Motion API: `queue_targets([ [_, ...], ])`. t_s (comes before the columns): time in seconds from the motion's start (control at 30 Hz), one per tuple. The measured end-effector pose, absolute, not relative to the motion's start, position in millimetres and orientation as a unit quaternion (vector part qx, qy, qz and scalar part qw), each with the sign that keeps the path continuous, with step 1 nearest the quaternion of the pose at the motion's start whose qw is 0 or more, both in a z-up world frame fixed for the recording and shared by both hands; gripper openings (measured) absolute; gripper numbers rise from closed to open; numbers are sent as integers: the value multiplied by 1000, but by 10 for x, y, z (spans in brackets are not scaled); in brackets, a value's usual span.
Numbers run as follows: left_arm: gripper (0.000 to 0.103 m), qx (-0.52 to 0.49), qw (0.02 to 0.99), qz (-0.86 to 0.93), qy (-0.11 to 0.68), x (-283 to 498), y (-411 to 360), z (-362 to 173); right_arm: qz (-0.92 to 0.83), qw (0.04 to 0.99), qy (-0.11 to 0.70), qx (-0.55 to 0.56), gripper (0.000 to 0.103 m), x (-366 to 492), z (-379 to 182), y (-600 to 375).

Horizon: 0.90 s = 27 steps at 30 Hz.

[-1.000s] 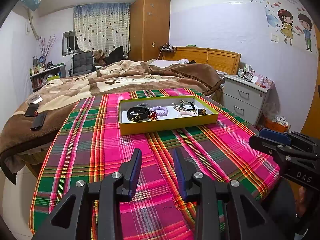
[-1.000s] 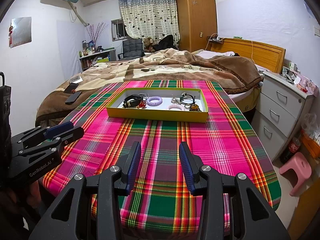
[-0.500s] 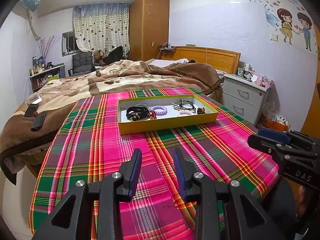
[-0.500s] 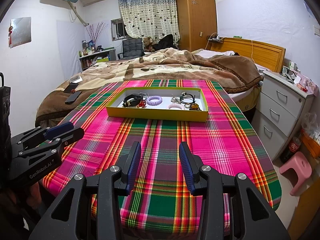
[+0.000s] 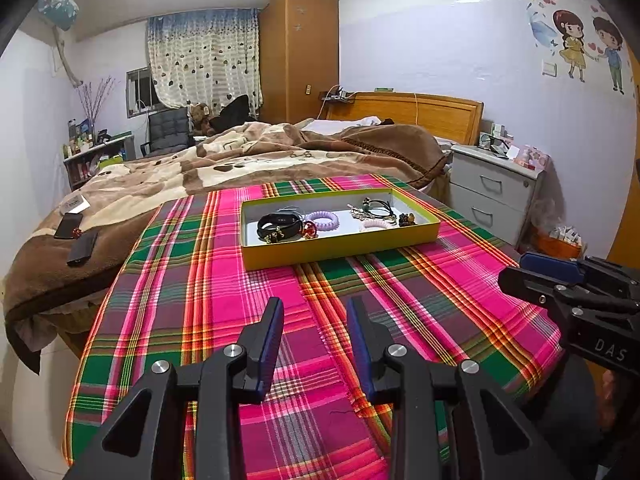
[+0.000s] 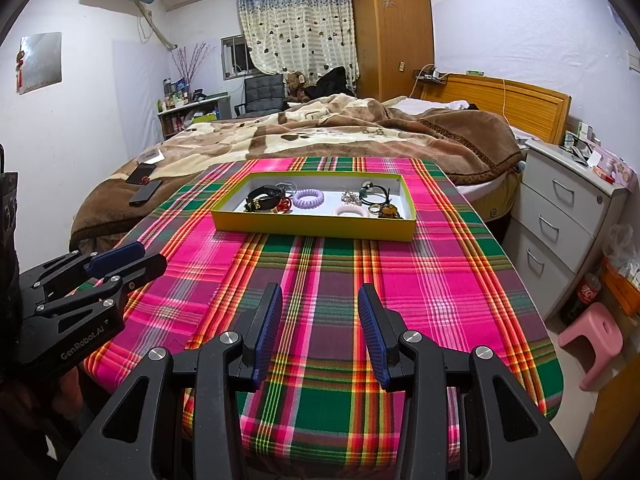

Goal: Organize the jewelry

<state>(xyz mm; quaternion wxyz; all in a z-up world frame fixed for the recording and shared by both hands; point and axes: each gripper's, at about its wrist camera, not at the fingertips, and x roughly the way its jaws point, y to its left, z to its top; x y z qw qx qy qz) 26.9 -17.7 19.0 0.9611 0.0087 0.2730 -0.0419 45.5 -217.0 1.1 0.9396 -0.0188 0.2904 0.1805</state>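
Observation:
A shallow yellow tray (image 5: 340, 246) (image 6: 312, 226) sits on the far half of the plaid-covered table. Inside it lie a black bracelet (image 5: 278, 224) (image 6: 262, 195), a purple coil hair tie (image 5: 323, 220) (image 6: 308, 199), a pale pink coil tie (image 5: 374, 225) (image 6: 352, 211), black cords (image 5: 378, 206) (image 6: 374, 196) and small charms. My left gripper (image 5: 314, 308) hovers open over the near part of the table, well short of the tray, nothing between its fingers. My right gripper (image 6: 320, 296) is open too, also near the front edge. Each gripper shows at the side of the other's view.
The plaid cloth (image 6: 420, 280) covers the whole table. Behind it is a bed with a brown blanket (image 6: 340, 132); two phones (image 6: 146, 190) lie on it at left. A grey drawer unit (image 6: 568, 216) and a pink stool (image 6: 592, 340) stand to the right.
Almost nothing differs; the left view has shifted very slightly, and both grippers keep the same opening and place.

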Motion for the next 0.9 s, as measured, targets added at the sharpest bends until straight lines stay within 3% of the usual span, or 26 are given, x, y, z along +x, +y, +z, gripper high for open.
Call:
queue_targets([
  [0.9, 32, 12, 958, -49, 283, 276, -225, 116, 181, 939, 293, -20, 40, 468, -8, -2189],
])
